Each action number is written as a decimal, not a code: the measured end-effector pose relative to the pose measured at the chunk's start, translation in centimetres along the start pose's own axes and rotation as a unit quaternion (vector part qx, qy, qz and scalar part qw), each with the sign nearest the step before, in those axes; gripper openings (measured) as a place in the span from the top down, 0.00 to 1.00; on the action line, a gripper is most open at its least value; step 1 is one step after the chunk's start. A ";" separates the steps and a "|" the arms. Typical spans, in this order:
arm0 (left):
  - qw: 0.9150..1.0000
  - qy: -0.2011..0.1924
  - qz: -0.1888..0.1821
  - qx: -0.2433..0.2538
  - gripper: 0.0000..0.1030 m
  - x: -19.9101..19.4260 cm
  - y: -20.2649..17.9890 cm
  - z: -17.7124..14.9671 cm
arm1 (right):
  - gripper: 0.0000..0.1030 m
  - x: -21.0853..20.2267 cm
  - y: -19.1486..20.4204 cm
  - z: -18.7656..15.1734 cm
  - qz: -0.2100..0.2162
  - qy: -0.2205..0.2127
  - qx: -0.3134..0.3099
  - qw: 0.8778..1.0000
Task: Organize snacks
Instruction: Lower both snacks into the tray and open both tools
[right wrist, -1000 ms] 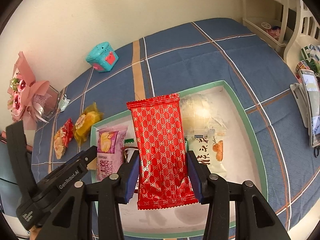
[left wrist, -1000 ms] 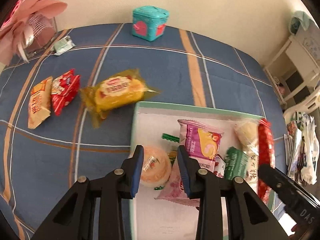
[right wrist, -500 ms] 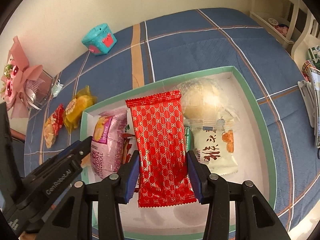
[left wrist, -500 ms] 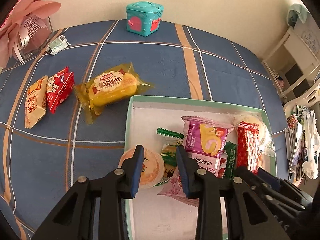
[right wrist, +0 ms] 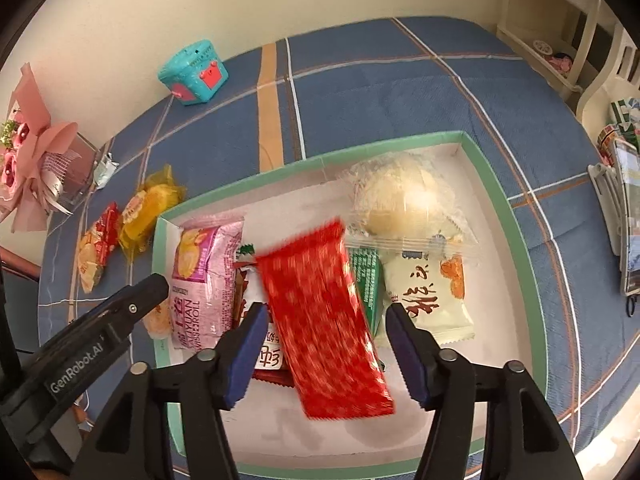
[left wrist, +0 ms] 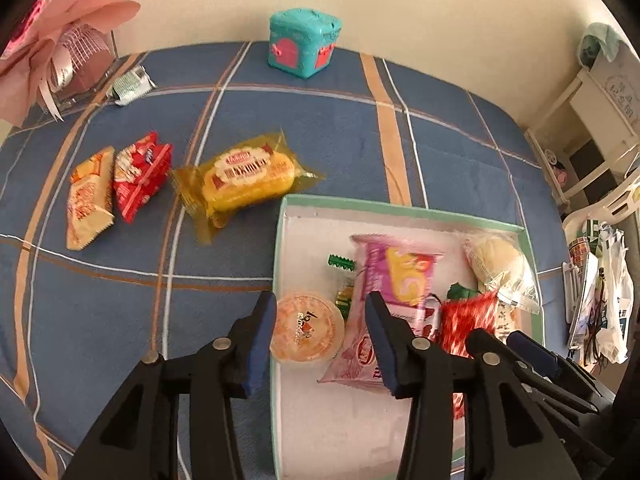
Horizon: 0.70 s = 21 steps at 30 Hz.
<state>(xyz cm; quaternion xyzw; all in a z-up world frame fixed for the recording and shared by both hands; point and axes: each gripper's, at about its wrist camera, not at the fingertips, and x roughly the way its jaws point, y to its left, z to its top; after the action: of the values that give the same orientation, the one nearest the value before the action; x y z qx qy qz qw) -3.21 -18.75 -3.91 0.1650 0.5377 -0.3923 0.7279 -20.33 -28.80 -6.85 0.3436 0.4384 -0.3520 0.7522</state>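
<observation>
A green-rimmed white tray (right wrist: 500, 200) lies on the blue plaid cloth and holds several snacks. My right gripper (right wrist: 326, 312) hovers over it with its jaws opening. Between them a red patterned packet (right wrist: 324, 320) is blurred and tilted, and neither pad touches it. In the tray I see a pink roll packet (right wrist: 204, 276), a round bun in clear wrap (right wrist: 400, 196) and a white packet (right wrist: 432, 296). My left gripper (left wrist: 320, 304) hangs over the tray's left rim (left wrist: 280, 240), above an orange jelly cup (left wrist: 306, 334). Its jaws are opening with nothing gripped.
Outside the tray on the cloth lie a yellow cake packet (left wrist: 244, 180), a small red packet (left wrist: 140, 176) and an orange packet (left wrist: 88, 200). A teal toy box (left wrist: 304, 42) stands by the wall and a pink bouquet (left wrist: 60, 40) at far left. Shelves stand to the right.
The right jaws have spread and the red packet, held before, has come free and tipped toward the tray. The left jaws have widened from nearly shut.
</observation>
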 end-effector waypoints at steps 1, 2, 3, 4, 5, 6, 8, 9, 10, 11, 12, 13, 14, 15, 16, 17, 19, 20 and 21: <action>1.000 -0.005 0.001 0.001 0.52 -0.4 0.1 0.0 | 0.35 -0.3 0.1 0.0 0.001 -0.005 0.000 1.000; 1.000 -0.011 0.003 0.003 0.52 -1.0 0.1 0.1 | 0.35 -0.9 0.3 0.1 0.003 -0.012 -0.001 1.000; 1.000 -0.017 0.003 0.003 0.52 -1.4 0.2 0.2 | 0.35 -1.2 0.4 0.1 0.004 -0.017 -0.001 1.000; 1.000 -0.022 0.003 0.003 0.52 -1.9 0.2 0.3 | 0.35 -1.6 0.5 0.2 0.005 -0.024 -0.002 1.000; 1.000 -0.029 0.004 0.003 0.52 -2.5 0.3 0.3 | 0.35 -2.1 0.7 0.2 0.006 -0.031 -0.003 0.999; 0.999 -0.034 0.005 0.002 0.51 -3.0 0.5 0.5 | 0.35 -2.7 0.8 0.2 0.008 -0.039 -0.005 0.999; 0.999 -0.045 0.008 0.002 0.51 -3.9 0.7 0.6 | 0.35 -3.4 1.2 0.3 0.010 -0.049 -0.007 0.999; 0.999 -0.050 0.009 0.001 0.51 -4.2 0.8 0.6 | 0.35 -3.7 1.3 0.3 0.011 -0.054 -0.008 0.998; 0.998 -0.054 0.011 0.001 0.50 -4.6 0.9 0.6 | 0.35 -4.1 1.5 0.3 0.013 -0.060 -0.011 0.998; 0.998 -0.059 0.013 0.000 0.50 -4.9 1.1 0.7 | 0.35 -4.3 1.7 0.3 0.013 -0.063 -0.012 0.998; 0.998 -0.062 0.016 0.000 0.50 -5.1 1.1 0.7 | 0.35 -4.6 1.7 0.3 0.014 -0.066 -0.014 0.998; 0.998 -0.065 0.020 0.000 0.50 -5.3 1.3 0.7 | 0.35 -4.7 1.9 0.3 0.015 -0.068 -0.015 0.997; 0.997 -0.068 0.025 0.001 0.50 -5.5 1.4 0.7 | 0.35 -4.9 2.0 0.2 0.016 -0.069 -0.016 0.997; 0.997 -0.070 0.028 0.000 0.49 -5.6 1.6 0.7 | 0.35 -4.9 2.1 0.2 0.016 -0.069 -0.017 0.997; 0.997 -0.072 0.030 -0.001 0.49 -5.7 1.7 0.6 | 0.35 -4.9 2.1 0.2 0.016 -0.069 -0.017 0.997; 0.997 -0.073 0.031 -0.003 0.49 -5.8 1.9 0.7 | 0.35 -4.8 2.2 0.2 0.016 -0.068 -0.018 0.997; 0.997 -0.074 0.034 -0.006 0.47 -5.9 2.3 0.6 | 0.35 -4.6 2.3 0.1 0.016 -0.065 -0.018 0.998; 0.997 -0.074 0.035 -0.008 0.46 -5.9 2.5 0.6 | 0.35 -4.6 2.3 0.1 0.016 -0.064 -0.018 0.998; 0.997 -0.074 0.036 -0.010 0.45 -5.9 2.6 0.6 | 0.35 -4.5 2.3 0.1 0.015 -0.062 -0.018 0.998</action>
<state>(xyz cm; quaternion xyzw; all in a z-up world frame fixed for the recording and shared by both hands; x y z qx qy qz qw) -1.50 -15.19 1.23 0.1478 0.4799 -0.3717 0.7808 -20.04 -26.66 -2.33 0.3143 0.3919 -0.3532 0.7892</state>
